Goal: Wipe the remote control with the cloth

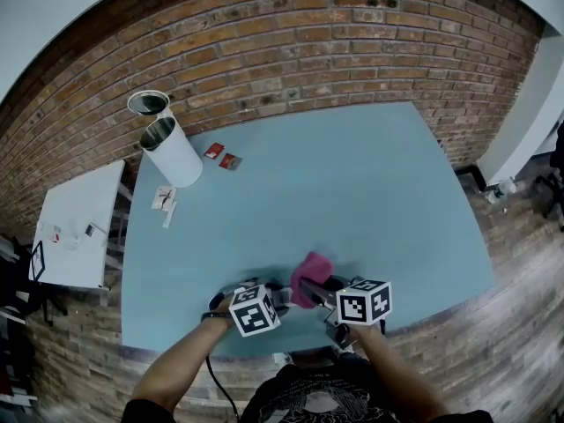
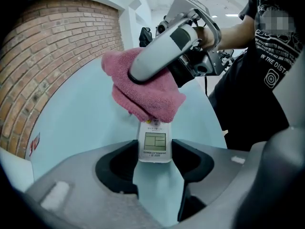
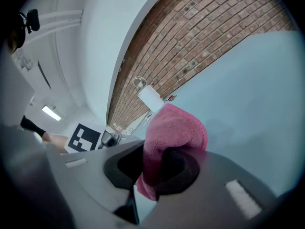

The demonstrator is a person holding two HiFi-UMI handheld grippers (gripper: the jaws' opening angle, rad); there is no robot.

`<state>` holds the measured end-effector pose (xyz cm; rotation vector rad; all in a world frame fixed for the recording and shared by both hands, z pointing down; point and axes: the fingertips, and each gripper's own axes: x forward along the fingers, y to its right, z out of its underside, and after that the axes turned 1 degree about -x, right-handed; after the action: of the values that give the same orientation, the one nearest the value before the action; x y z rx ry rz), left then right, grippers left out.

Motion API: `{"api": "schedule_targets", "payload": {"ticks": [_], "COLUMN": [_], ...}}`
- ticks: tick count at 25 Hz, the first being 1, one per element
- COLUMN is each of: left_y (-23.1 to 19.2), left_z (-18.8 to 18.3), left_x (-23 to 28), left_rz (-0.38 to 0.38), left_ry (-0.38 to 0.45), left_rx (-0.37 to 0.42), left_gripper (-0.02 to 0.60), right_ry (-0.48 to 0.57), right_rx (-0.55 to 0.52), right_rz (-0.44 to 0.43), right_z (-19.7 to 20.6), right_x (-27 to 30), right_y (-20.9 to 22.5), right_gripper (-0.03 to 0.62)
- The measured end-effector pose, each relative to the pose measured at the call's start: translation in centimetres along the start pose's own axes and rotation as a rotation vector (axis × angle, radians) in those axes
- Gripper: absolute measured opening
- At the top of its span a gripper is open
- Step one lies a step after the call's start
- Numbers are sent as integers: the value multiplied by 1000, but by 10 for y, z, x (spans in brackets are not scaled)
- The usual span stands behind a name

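Here, left tool [image 2: 155, 157] clamps remote control [image 2: 155, 142], right tool [image 3: 159, 165] clamps cloth [image 3: 177, 128]; white canister [image 1: 178, 159] shows dark inside.

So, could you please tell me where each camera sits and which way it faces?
Head view: on the person's head, looking steeply down at the table; both forearms, left tool and right tool show.
Left gripper view: on the left tool, looking along its jaws at the remote control they clamp; the person's torso shows.
Right gripper view: on the right tool, looking past its pinched cloth towards the brick wall; the left tool's cube shows.
Shared: all three show the cloth.
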<state>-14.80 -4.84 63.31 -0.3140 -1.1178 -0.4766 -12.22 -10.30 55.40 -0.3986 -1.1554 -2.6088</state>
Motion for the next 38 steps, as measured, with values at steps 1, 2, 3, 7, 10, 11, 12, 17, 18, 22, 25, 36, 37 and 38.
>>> {"api": "schedule_targets", "payload": {"ticks": [1, 2, 3, 7, 10, 11, 12, 17, 18, 22, 25, 36, 37, 38], "left_y": [0, 0, 0, 1, 1, 1, 1, 2, 2, 2, -1, 6, 6, 4], "left_z": [0, 0, 0, 2, 2, 1, 1, 4, 5, 4, -2, -18, -15, -11], "left_x": [0, 0, 0, 1, 2, 2, 3, 4, 5, 2, -6, -47, -47, -45], "left_rz": [3, 6, 8, 12, 12, 11, 10, 1, -2, -53, -117, -356, -376, -389], "left_ry": [-5, -10, -16, -40, -59, -65, -73, -134, -142, -155, -115, 113, 107, 98], "left_rx": [-4, -6, -7, -6, -8, -8, -8, 10, 12, 0, -84, -317, -317, -320], "left_gripper": [230, 230, 230, 232, 232, 232, 232, 232, 233, 232, 231, 227, 228, 229], "right_ry": [2, 4, 7, 16, 20, 21, 20, 11, 5, -18, -32, 34, 36, 35], "right_rx": [4, 8, 13, 30, 39, 42, 45, 59, 60, 51, 30, -233, -250, -262], "right_rz": [1, 1, 1, 1, -4, -6, -9, -42, -54, -114, -149, -18, 2, 18], "right_z": [0, 0, -1, -2, -4, -5, -5, -6, -6, -7, -7, -18, -17, -15], "right_x": [-2, -4, -7, -16, -24, -26, -29, -36, -36, -35, -36, -46, -47, -48], "right_y": [2, 4, 6, 16, 24, 26, 29, 38, 38, 33, 26, -8, -10, -12], "right_gripper": [63, 63, 63, 63, 63, 63, 63, 63, 63, 63, 63, 63, 63, 63]}}
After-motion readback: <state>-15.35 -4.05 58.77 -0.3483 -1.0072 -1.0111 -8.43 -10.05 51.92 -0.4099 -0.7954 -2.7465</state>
